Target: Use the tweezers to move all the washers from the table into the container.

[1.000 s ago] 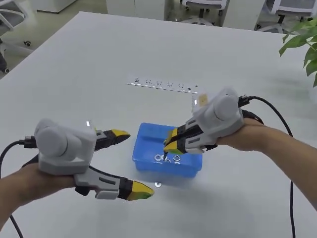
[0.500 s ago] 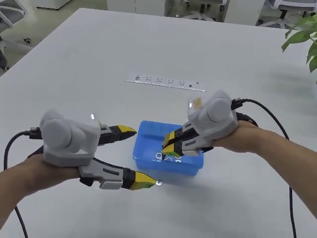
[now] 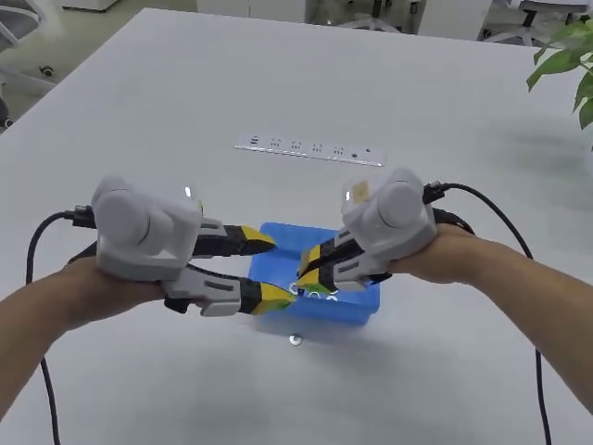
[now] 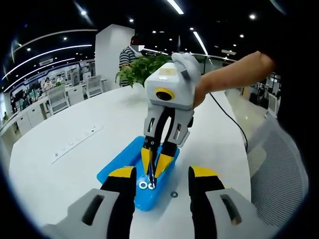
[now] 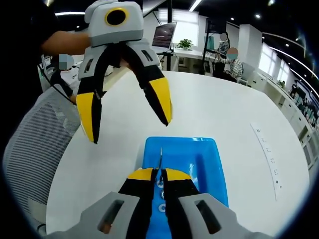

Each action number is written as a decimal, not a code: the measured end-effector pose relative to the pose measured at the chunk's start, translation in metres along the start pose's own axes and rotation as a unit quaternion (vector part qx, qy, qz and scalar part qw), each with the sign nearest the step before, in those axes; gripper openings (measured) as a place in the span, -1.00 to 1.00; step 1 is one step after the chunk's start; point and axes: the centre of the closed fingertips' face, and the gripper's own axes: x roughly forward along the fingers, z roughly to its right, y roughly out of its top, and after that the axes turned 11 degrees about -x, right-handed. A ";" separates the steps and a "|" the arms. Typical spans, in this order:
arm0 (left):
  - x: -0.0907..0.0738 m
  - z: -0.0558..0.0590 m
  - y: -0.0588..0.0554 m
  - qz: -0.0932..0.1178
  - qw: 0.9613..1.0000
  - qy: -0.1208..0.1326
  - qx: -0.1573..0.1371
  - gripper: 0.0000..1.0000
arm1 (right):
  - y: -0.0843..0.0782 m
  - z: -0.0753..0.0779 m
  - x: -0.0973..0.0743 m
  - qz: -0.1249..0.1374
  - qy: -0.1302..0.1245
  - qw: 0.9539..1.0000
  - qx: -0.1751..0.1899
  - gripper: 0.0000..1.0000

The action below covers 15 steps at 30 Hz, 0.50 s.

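Pale grey worktop (image 3: 185, 93), wide and smooth, set in an open office. Carries a white power strip (image 3: 309, 151) toward the far edge. Past the far right corner, leaves of a green plant (image 3: 565, 60). In the gripper views: ceiling lights (image 4: 174, 6), rows of office chairs (image 4: 59, 98), people (image 5: 233, 67) standing well back.

Against half a second ago: left tongs (image 3: 276, 269) now closer to the blue container (image 3: 278, 237), lower tip lifted from beside the loose washer to the container's near left corner. Leaves that washer (image 3: 296, 339) uncovered on the worktop, just off the container's near wall. Right tongs (image 3: 307, 275) much where they were, over the container.

Left tongs: spread apart, nothing between the tips, one tip above the container's left wall, the other at its near left corner. Right tongs: together, clamped on the tweezers (image 5: 160, 158), thin points aimed down into the container.

Container: shallow blue tray, middle of the worktop, nearer the near edge than the power strip. Holds several washers (image 4: 143, 185) close to its near wall, right under the tweezers' points. Cannot tell whether the points pinch a washer.
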 end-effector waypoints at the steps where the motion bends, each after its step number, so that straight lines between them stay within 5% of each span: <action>1: 0.001 0.001 0.002 -0.001 1.000 -0.002 0.002 -0.18 | 0.000 0.000 0.000 0.000 0.000 1.000 0.001 -0.85; 15: 0.016 -0.007 0.018 -0.006 1.000 -0.007 0.028 -0.61 | 0.001 -0.002 0.000 -0.001 0.000 1.000 -0.009 -0.83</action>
